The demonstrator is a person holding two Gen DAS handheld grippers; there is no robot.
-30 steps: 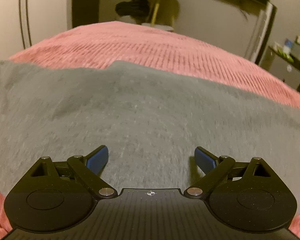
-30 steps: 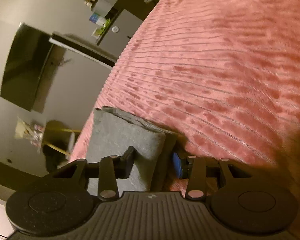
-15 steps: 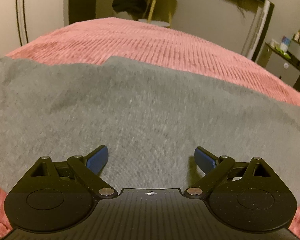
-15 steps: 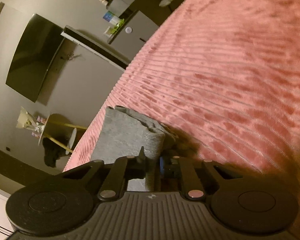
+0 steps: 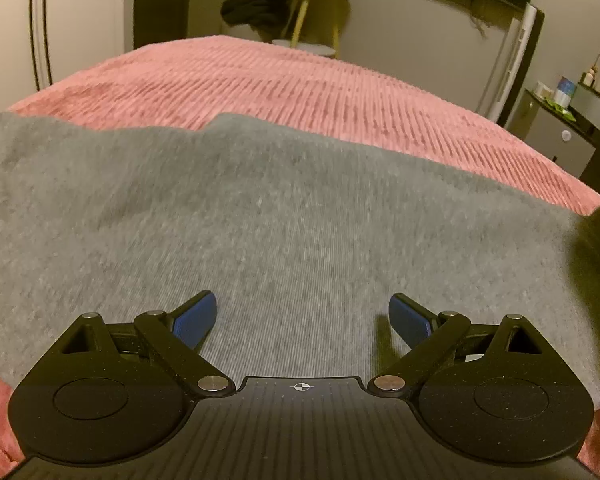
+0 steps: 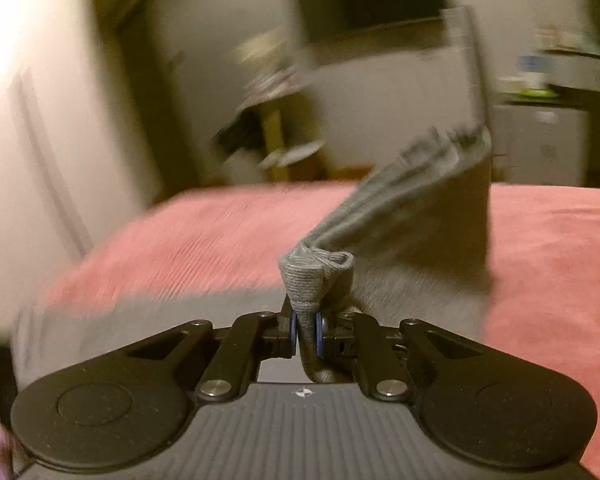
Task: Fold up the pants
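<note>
Grey pants (image 5: 284, 216) lie spread flat across a pink ribbed bedspread (image 5: 300, 88). Low over the grey cloth hangs my left gripper (image 5: 303, 316), open, blue pads wide apart with only flat fabric beneath. In the right wrist view my right gripper (image 6: 306, 330) is shut on a bunched cuff end of the pants (image 6: 314, 276). The held leg (image 6: 416, 184) is lifted off the bed and streams away up to the right, blurred by motion. More grey cloth lies below it on the bed.
A small round side table (image 5: 314, 4) with dark clothing draped beside it stands past the far edge of the bed. To the right is a white upright unit (image 5: 512, 60) and a low cabinet (image 5: 560, 136) with bottles on top. A dark screen hangs on the wall.
My right gripper closed on the folded leg end, then lifted it off the bed while swinging across and rolling upright. The left gripper stayed put and open.
</note>
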